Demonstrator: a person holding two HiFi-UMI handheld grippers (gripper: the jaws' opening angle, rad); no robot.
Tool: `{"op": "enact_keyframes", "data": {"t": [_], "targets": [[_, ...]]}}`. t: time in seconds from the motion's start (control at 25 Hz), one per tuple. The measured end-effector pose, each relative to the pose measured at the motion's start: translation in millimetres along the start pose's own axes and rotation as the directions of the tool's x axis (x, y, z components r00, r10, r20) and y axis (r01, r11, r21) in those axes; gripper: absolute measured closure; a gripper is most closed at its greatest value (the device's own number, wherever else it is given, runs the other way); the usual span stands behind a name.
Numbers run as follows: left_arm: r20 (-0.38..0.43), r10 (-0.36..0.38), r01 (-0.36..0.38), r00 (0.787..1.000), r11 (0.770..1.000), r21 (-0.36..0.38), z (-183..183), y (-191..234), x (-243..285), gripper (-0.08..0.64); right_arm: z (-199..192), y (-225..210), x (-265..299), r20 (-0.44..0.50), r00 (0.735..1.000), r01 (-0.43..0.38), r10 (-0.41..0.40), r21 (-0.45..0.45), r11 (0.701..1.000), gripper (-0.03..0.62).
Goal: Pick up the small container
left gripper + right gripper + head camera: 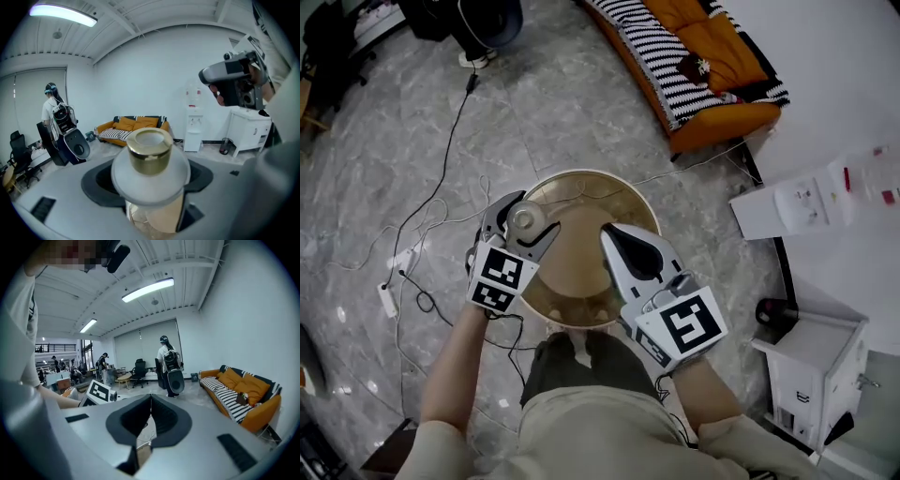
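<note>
The small container [523,219] is a frosted jar with a gold cap. My left gripper [528,229] is shut on it and holds it above the left side of the round table [587,175]. In the left gripper view the container [149,152] fills the middle, upright between the dark pads [99,183] of the left gripper [150,185]. My right gripper [610,234] hovers over the table's middle with its jaws shut on nothing. Seen from the right gripper view, the right gripper [150,416] has its pads pressed together, and the left gripper's marker cube [97,393] lies beyond them.
An orange sofa [698,56] with a striped blanket stands at the far side. To the right are a white cabinet [817,367] and a white desk [825,199]. On the marble floor at the left lie cables and a power strip [388,299]. People stand in the room's far end [167,363].
</note>
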State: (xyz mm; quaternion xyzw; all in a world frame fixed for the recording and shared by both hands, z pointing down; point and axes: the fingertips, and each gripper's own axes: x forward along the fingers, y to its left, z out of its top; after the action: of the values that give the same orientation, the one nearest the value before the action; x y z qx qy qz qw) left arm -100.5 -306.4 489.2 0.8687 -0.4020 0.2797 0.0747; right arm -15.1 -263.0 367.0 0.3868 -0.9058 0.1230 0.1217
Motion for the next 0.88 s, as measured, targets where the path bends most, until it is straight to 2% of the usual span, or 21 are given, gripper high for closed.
{"op": "enact_keyframes", "data": {"t": [0.16, 0.28, 0.48, 0.64, 0.88], "targets": [[0.016, 0.036, -0.035, 0.999, 0.999, -0.017, 28, -19, -50, 0.227, 25, 27, -37, 0.02, 0.999, -0.027, 0.027, -0.031, 0.999, 0.595], [0.027, 0.028, -0.028, 0.999, 1.0, -0.004, 44, -43, -83, 0.227, 31, 40, -62, 0.023, 0.999, -0.037, 0.038, -0.046, 0.998, 0.595], [0.025, -0.022, 0.021, 0.999, 0.999, 0.037, 62, -82, -126, 0.227, 29, 44, -94, 0.041, 0.999, 0.01, -0.008, -0.029, 1.0, 0.595], [0.029, -0.019, 0.017, 0.999, 0.998, 0.065, 66, -95, -153, 0.227, 17, 52, -100, -0.001, 1.0, 0.013, -0.013, -0.039, 0.999, 0.595], [0.053, 0.003, -0.002, 0.999, 1.0, -0.022, 68, -112, -179, 0.227, 17, 66, -110, -0.009, 0.999, -0.049, 0.048, -0.065, 0.997, 0.597]]}}
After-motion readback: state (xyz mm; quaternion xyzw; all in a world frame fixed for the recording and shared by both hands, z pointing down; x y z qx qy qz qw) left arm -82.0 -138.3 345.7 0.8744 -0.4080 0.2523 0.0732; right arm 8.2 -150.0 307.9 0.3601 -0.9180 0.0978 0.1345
